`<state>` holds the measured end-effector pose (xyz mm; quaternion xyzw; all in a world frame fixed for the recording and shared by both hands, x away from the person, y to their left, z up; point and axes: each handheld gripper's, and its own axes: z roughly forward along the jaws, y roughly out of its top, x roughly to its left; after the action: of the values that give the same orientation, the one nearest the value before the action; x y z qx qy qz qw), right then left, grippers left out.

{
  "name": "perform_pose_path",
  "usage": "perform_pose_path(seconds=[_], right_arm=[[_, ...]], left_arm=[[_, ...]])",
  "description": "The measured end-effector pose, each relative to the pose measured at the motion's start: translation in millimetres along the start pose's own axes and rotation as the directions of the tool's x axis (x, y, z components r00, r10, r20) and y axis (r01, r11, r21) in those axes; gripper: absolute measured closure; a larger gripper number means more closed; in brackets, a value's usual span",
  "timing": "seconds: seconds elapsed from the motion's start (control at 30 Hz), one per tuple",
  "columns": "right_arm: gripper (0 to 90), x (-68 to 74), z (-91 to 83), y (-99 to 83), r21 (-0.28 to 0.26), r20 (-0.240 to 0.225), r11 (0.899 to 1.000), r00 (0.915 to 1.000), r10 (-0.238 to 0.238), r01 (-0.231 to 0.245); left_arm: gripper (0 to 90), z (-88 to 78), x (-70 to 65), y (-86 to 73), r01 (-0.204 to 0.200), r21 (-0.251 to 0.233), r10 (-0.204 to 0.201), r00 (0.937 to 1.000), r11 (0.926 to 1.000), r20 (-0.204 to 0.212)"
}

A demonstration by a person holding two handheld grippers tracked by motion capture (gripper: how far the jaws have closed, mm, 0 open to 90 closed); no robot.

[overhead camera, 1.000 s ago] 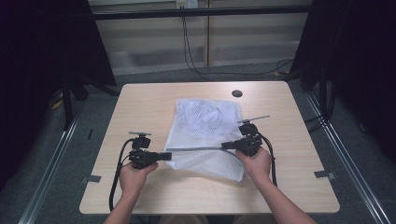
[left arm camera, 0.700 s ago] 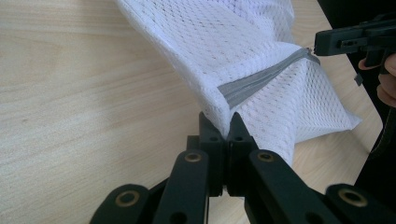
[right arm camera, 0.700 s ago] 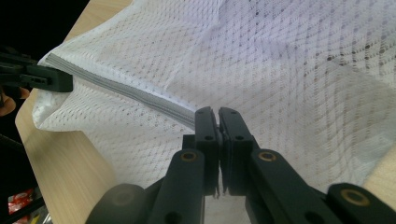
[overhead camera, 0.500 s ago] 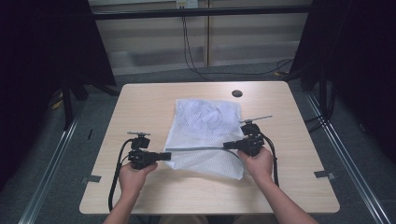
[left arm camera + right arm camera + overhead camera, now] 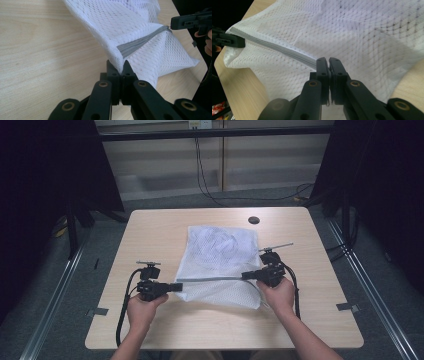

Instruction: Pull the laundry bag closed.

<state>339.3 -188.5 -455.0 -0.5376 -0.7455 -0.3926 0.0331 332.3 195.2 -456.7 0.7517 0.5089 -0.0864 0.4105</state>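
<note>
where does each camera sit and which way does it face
high view: above the person's side, facing forward and down on the table; forearms and hands show.
left gripper view: rides the left gripper, looks along its jaws at the mesh bag.
right gripper view: rides the right gripper, looks along its jaws.
Shared: both gripper views see the grey zipper.

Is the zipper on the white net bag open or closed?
Closed. The grey zipper runs as one flat unbroken band across the white mesh bag, stretched between the left gripper and right gripper, with no gap showing.
</note>
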Motion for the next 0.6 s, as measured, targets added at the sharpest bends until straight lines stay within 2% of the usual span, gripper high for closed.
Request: perform_pose_path(seconds=[0.6], right_arm=[[87.2,-4.0,-4.7,-0.4,-0.002,0.012,1.0,0.9999,0.002,-0.002]], left_arm=[[89.3,-0.8,0.6,0.3,-0.005,-0.001,0.005,0.9999,1.0,-0.015]])
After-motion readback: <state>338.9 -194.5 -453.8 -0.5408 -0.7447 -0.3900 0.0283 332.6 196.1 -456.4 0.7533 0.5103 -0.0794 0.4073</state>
